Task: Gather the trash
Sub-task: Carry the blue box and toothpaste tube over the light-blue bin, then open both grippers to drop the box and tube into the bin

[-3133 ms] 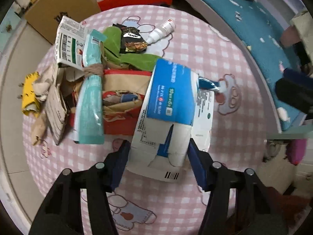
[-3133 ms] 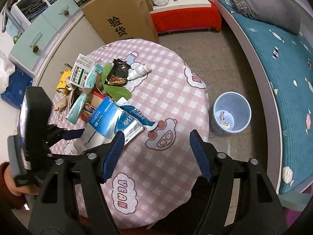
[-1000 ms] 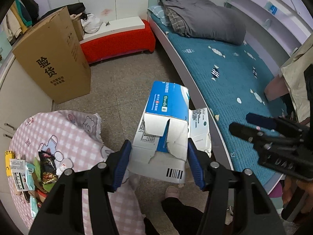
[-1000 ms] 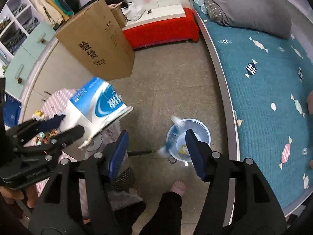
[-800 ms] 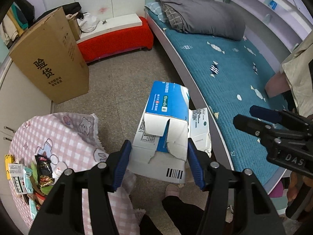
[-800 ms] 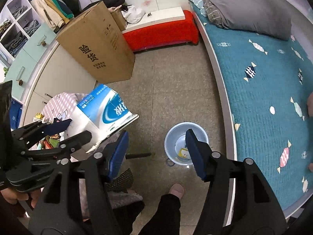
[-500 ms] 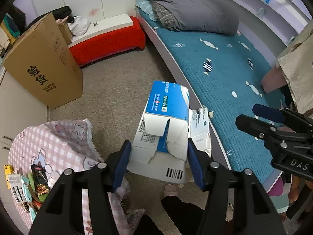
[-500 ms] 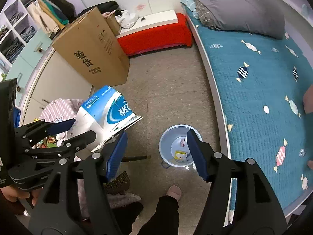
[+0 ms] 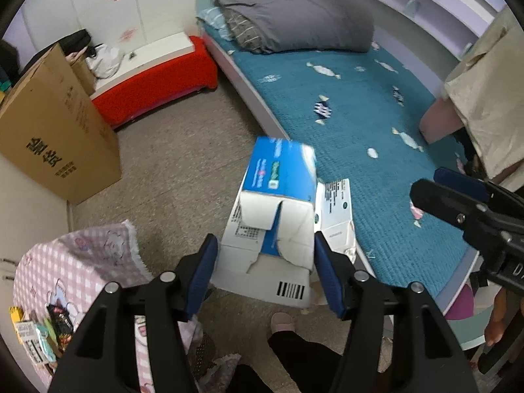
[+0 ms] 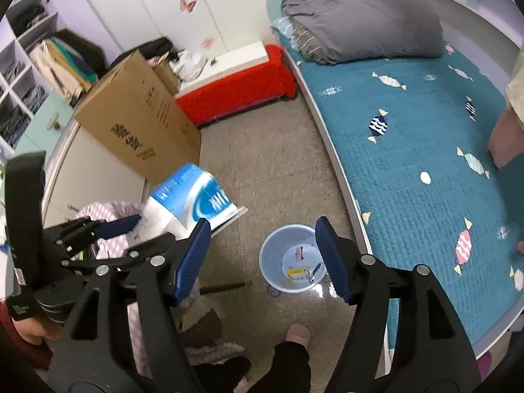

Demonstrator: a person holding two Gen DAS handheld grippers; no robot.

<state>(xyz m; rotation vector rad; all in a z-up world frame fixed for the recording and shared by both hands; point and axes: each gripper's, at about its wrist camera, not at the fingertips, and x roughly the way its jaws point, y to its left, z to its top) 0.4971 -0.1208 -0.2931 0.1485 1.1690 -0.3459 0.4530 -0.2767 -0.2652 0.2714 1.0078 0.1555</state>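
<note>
Two big things fill the room: a bed point(image 10: 425, 137) with a teal cover, and a brown cardboard carton point(image 10: 137, 124) on the floor; a pink checked tabletop point(image 9: 75, 262) sits low at left with wrappers point(image 9: 42, 330) on it; a pale bin point(image 10: 291, 258) stands on the floor beside the bed; the left gripper point(image 9: 265, 268) carries a torn blue and white box point(image 9: 278, 209) above the floor, jaws opening, pads at its sides; the right gripper point(image 10: 262, 255) hangs over the bin, jaws opening and empty.
</note>
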